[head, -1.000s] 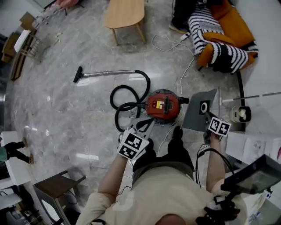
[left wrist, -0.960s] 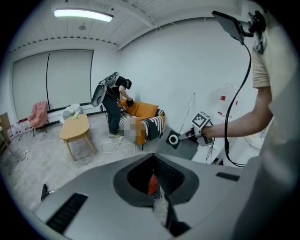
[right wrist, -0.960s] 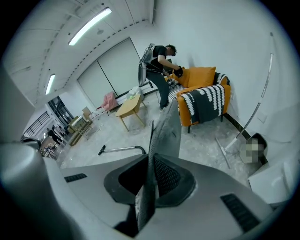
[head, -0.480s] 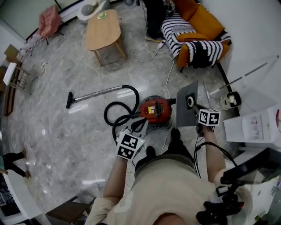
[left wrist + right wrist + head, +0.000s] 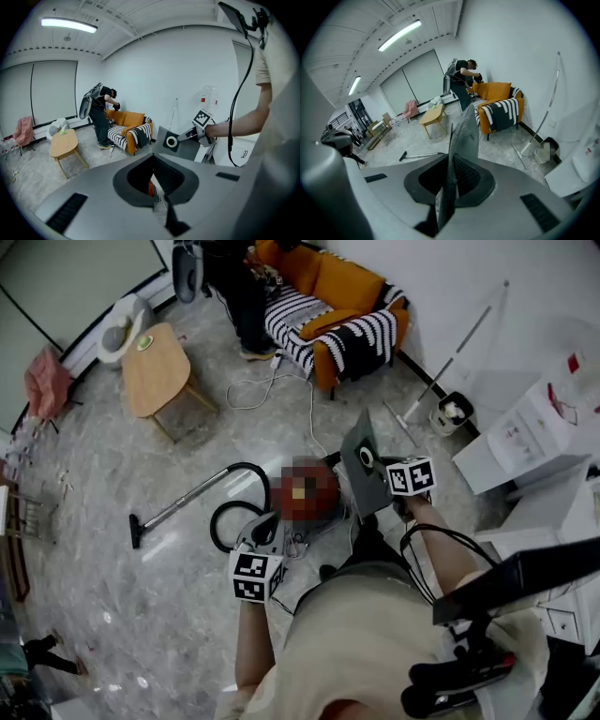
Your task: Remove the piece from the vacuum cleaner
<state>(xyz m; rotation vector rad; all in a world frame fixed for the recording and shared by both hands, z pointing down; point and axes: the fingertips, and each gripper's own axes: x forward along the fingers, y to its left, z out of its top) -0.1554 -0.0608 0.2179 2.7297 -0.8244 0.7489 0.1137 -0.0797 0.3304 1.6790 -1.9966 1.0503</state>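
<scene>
The red vacuum cleaner point(image 5: 305, 491) sits on the floor in front of me, partly under a blur patch. Its black hose point(image 5: 230, 512) loops to the left, and the wand with its floor head point(image 5: 137, 532) lies further left. My right gripper point(image 5: 384, 488) is shut on a flat grey piece point(image 5: 361, 465) with a white ring, held in the air to the right of the vacuum. In the right gripper view the piece point(image 5: 464, 136) stands edge-on between the jaws. My left gripper point(image 5: 264, 526) hovers near the hose, jaws together and empty.
A person bends over an orange sofa point(image 5: 328, 296) with a striped blanket at the back. A wooden table point(image 5: 155, 376) stands at the back left. A white cable point(image 5: 281, 390) runs across the floor. White boxes point(image 5: 525, 427) and a mop bucket point(image 5: 452, 413) stand at the right.
Both grippers have risen. The right one has carried the grey piece up and away from the vacuum. My head has turned, so the sofa now lies at top centre.
</scene>
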